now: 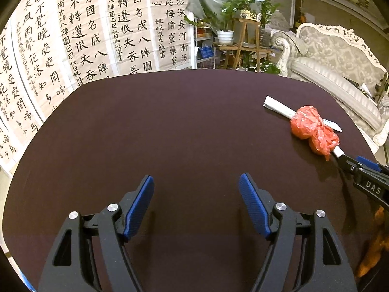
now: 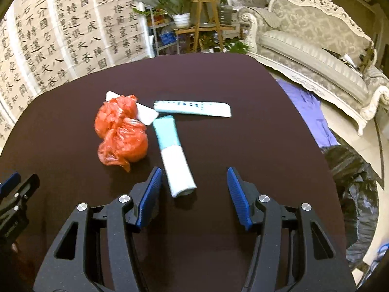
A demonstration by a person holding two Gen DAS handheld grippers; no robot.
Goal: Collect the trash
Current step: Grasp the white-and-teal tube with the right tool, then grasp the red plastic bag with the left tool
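Table (image 2: 243,92): dark brown top with rounded corners, carrying four pieces of trash grouped in its far left part in the right wrist view.

Red bag (image 2: 120,131): crumpled plastic, knotted into two lumps, the leftmost of the group. It lies ahead and left of the right gripper (image 2: 194,180), apart from it.

White wrapper (image 2: 144,114): flat, partly under the bag's far side, its ends showing at either side.

Teal tube (image 2: 173,152): teal-and-white roll lying lengthwise just right of the bag. Its near end lies between the right gripper's spread fingers, closer to the left one; neither pad presses it.

Printed wrapper (image 2: 192,108): long pale-blue strip lying crosswise beyond the tube's far end.

Left gripper (image 1: 196,182): fingers spread over bare table, nothing between them. The bag lies well off to its right, near the table's right edge.

Black bag (image 2: 355,189): off the table, beyond its right edge.
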